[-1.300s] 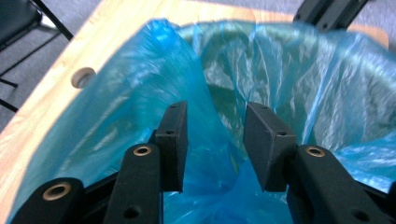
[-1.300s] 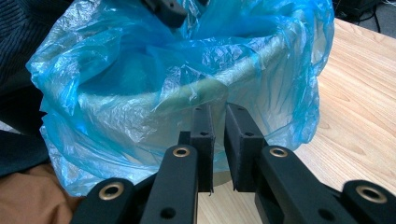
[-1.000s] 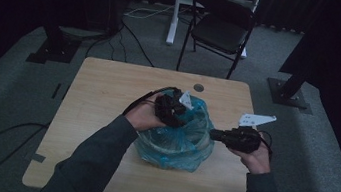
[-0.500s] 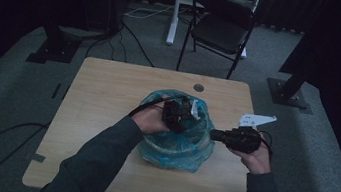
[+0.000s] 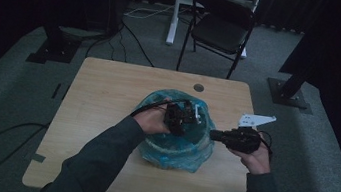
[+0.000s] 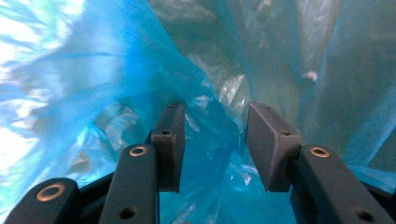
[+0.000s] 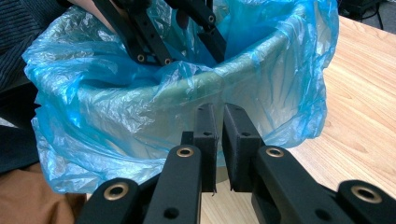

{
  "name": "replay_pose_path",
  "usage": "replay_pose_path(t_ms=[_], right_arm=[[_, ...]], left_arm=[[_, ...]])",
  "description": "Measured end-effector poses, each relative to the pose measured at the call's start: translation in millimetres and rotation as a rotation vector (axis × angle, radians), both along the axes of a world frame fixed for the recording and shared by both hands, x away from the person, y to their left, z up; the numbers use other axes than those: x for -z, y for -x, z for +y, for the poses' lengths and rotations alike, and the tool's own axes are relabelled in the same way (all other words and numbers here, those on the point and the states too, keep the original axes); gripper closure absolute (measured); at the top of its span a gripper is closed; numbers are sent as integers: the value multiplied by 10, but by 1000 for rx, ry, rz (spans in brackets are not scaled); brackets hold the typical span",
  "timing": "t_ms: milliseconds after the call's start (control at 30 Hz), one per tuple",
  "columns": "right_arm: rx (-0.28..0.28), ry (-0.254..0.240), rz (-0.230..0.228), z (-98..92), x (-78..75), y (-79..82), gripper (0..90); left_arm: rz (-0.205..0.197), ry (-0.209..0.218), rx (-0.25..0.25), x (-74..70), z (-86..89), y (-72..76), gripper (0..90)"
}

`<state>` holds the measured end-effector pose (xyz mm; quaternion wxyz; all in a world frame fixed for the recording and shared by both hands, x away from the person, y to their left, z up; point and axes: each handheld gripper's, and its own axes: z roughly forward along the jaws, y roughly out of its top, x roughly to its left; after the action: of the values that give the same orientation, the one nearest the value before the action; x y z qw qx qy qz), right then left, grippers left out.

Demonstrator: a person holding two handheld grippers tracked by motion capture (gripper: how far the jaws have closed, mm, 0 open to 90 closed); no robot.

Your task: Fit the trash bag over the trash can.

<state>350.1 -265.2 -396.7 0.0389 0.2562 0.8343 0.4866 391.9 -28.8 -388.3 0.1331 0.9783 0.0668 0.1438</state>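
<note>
A round bin (image 7: 252, 60) lined with a blue plastic bag (image 5: 176, 150) stands in the middle of the wooden table (image 5: 107, 97). My left gripper (image 5: 183, 118) reaches down into the bag's mouth. Its jaws have just been opening and stand apart, with loose blue film (image 6: 70, 70) around and behind the left gripper's (image 6: 215, 109) pads, none of it pinched. My right gripper (image 5: 212, 134) lies level at the bin's right side, its tip at the bag's overhang. In the right gripper view, the right gripper's (image 7: 219, 108) pads stand almost together with a thin slit and no film showing in it.
A black chair (image 5: 221, 27) and a white post stand beyond the table's far edge. A small round hole (image 5: 198, 87) sits in the tabletop behind the bin. Bare wood (image 7: 364, 93) lies to the bin's right. Cables run across the floor at the left.
My left hand has carried its gripper to the right and down, deeper into the bag's mouth. The right hand has kept still.
</note>
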Motion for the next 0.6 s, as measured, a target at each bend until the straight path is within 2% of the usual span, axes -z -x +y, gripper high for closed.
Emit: replay_pose_path(t_ms=[133, 233, 300, 433, 467, 500, 600], right_arm=[[-1, 0, 0, 1, 0, 1, 841], [-1, 0, -1, -2, -2, 3, 841], [-2, -1, 0, -3, -2, 4, 840], [-2, -4, -2, -6, -5, 6, 820], [-2, -6, -7, -13, -8, 8, 802], [-2, -6, -7, -13, -8, 8, 802], [4, -9, -10, -26, -16, 10, 785]], left_arm=[[6, -25, 6, 26, -14, -5, 568], [18, -62, 4, 69, -34, -10, 556], [17, -68, 5, 78, -38, -9, 552], [-2, -32, 1, 28, -15, -3, 546], [-11, 0, -9, -16, 12, -1, 547], [-11, 0, -9, -16, 12, -1, 548], [-20, 55, -31, -102, 76, -6, 548]])
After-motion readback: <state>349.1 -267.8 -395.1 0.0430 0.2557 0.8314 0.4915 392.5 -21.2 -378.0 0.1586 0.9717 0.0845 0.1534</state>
